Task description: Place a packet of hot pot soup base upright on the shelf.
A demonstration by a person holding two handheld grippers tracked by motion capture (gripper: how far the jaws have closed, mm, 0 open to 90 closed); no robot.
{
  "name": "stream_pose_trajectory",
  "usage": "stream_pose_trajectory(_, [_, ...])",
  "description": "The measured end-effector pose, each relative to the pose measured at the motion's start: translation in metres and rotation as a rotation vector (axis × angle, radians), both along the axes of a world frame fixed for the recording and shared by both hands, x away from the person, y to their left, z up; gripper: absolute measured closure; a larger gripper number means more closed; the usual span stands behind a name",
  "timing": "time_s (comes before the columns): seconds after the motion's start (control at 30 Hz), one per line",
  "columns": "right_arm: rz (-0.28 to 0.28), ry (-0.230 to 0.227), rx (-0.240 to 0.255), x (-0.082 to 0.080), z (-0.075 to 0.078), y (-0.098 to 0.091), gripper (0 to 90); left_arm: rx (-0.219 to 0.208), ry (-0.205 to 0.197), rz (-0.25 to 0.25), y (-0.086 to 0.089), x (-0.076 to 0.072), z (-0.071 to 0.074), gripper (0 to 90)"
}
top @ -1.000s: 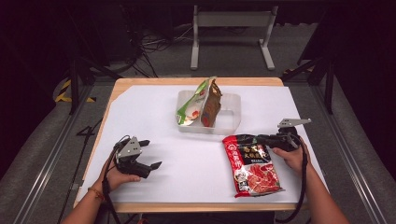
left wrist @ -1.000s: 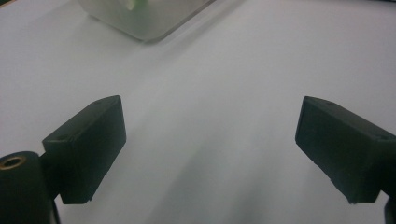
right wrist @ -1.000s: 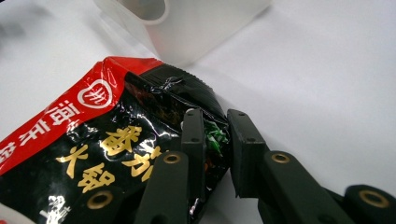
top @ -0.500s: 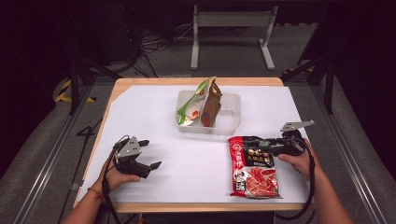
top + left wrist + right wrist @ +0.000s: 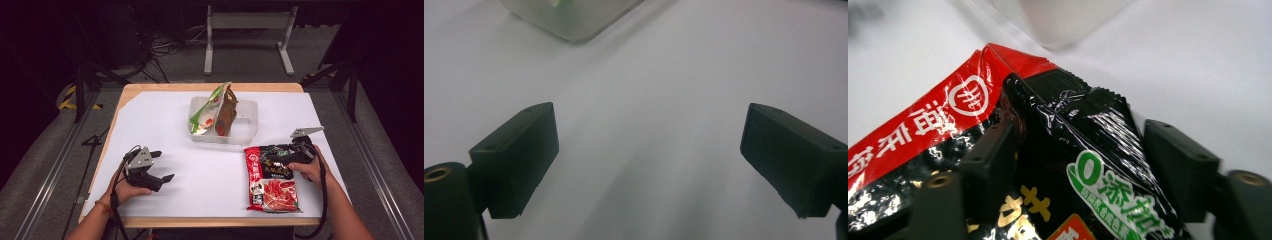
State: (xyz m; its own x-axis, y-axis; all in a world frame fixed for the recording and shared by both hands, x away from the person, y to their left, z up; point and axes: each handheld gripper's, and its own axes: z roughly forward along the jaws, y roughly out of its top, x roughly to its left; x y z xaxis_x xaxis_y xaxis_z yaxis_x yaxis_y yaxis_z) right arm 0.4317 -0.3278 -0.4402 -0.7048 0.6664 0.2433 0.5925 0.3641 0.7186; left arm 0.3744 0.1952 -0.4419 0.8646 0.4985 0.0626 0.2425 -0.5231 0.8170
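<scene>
A red-and-black snack packet (image 5: 271, 178) lies flat on the white-covered counter (image 5: 160, 120), at about five o'clock from the clear plastic tub (image 5: 246, 131) that sits near the middle of the far half. The right tongs (image 5: 280, 156) rest over the packet's upper edge; their jaws have just been opening, and in the right gripper view they stand apart on either side of the packet's black crinkled corner (image 5: 1083, 125), the foil between them but no longer pinched, as far as that view shows. The person's right hand (image 5: 306, 167) keeps low beside the packet's three o'clock edge.

Across the counter, at about eight o'clock from the tub, the left tongs (image 5: 162, 167) rest idle in the left hand (image 5: 131, 189), jaws spread wide with nothing but bare white sheet between them, as the left gripper view (image 5: 649, 165) makes plain.

Two packets already stand on end inside the tub, a green-and-white one (image 5: 206, 112) and a brown one (image 5: 227, 116) leaning against it.

The work looks to be packing snacks into the tub, and it appears partly done: two in, one out. The red packet has been set down, or let go, just short of the tub's near right corner. What seems left is a fresh grip on that packet and a lift toward eleven o'clock, into the space beside the brown one.
</scene>
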Motion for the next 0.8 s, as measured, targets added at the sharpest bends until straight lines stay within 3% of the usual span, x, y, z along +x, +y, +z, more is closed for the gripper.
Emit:
stream_pose_trajectory(0.07, [0.007, 0.005, 0.012, 0.000, 0.000, 0.000, 43.4, -0.001, 0.001, -0.001, 0.000, 0.000, 0.000, 9.5])
stream_pose_trajectory(0.1, [0.007, 0.005, 0.012, 0.000, 0.000, 0.000, 43.4, -0.001, 0.001, -0.001, 0.000, 0.000, 0.000, 9.5])
stream_pose_trajectory(0.2, [0.021, 0.007, 0.027, 0.001, 0.000, -0.002, 58.9, -0.003, 0.001, 0.000, 0.001, 0.001, 0.000, 9.5])
stream_pose_trajectory(0.47, [0.033, -0.005, 0.114, -0.003, 0.004, -0.014, 77.5, -0.002, 0.001, 0.006, 0.002, 0.000, 0.000, 9.4])
stream_pose_trajectory(0.8, [0.037, -0.060, 0.180, -0.019, 0.028, -0.020, 86.2, -0.004, -0.005, 0.011, 0.003, 0.000, 0.001, 9.4])
